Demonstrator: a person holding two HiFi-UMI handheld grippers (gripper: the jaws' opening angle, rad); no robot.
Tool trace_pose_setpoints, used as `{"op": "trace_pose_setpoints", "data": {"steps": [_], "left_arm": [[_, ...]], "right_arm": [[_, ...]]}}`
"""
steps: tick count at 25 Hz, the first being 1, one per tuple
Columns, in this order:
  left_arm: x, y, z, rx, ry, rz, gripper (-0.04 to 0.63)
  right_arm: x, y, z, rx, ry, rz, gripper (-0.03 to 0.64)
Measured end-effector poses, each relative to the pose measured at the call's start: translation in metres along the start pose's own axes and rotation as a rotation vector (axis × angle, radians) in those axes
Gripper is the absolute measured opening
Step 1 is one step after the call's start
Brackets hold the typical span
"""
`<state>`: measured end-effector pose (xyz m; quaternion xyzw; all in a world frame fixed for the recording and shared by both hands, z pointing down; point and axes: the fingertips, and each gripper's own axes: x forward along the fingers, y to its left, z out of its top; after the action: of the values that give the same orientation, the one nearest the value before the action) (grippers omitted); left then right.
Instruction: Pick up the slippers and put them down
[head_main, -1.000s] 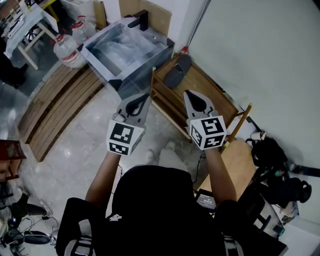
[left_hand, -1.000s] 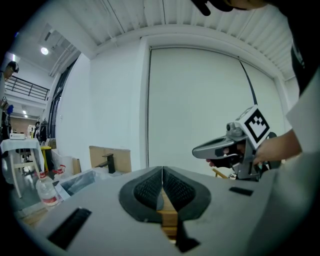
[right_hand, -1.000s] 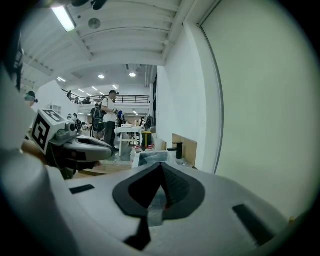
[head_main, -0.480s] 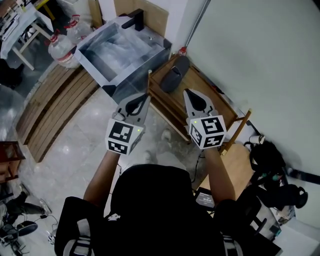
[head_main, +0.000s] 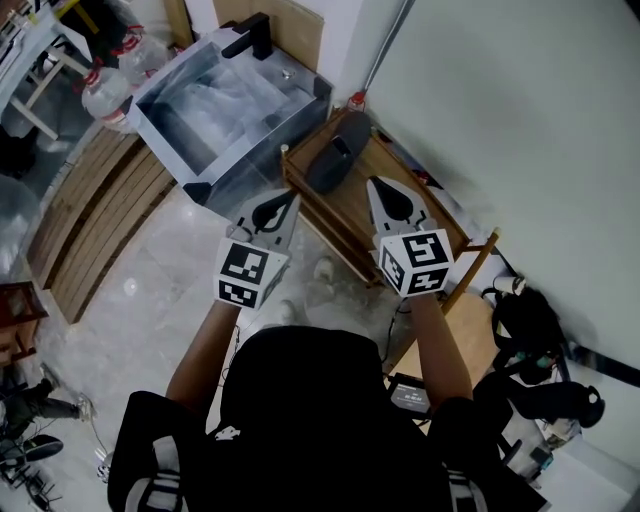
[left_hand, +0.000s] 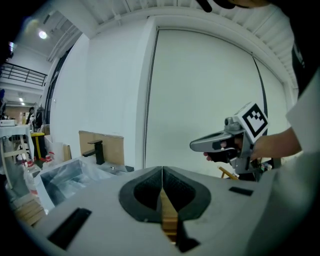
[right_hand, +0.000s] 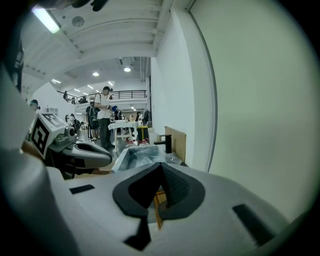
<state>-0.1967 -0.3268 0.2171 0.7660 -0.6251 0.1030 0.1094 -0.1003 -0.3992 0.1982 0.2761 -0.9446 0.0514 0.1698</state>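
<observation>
One dark slipper (head_main: 330, 163) is all I see, lying on the top tier of a wooden rack (head_main: 372, 172) by the wall, just beside a plastic-wrapped basin (head_main: 225, 100). L tool (head_main: 292, 196) hangs over the rack's front edge w/ jaws pressed together, nothing in them. R tool (head_main: 376, 184) sits over the rack top, tips also meeting, empty. Both are near the slipper, not touching it.
</observation>
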Motion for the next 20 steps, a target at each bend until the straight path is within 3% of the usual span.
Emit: {"op": "trace_pose_setpoints", "data": {"steps": [6, 13, 20], "left_arm": [[0.039, 0.003, -0.009, -0.016, 0.036, -0.009, 0.006], [0.081, -0.010, -0.029, -0.018, 0.113, -0.077, 0.006], [0.111, -0.005, -0.067, -0.053, 0.196, -0.062, 0.006]], "right_arm": [[0.020, -0.029, -0.013, 0.006, 0.037, 0.011, -0.002], [0.039, -0.060, -0.030, 0.019, 0.082, 0.034, -0.002], [0.061, -0.075, -0.059, 0.022, 0.144, 0.065, -0.002]]}}
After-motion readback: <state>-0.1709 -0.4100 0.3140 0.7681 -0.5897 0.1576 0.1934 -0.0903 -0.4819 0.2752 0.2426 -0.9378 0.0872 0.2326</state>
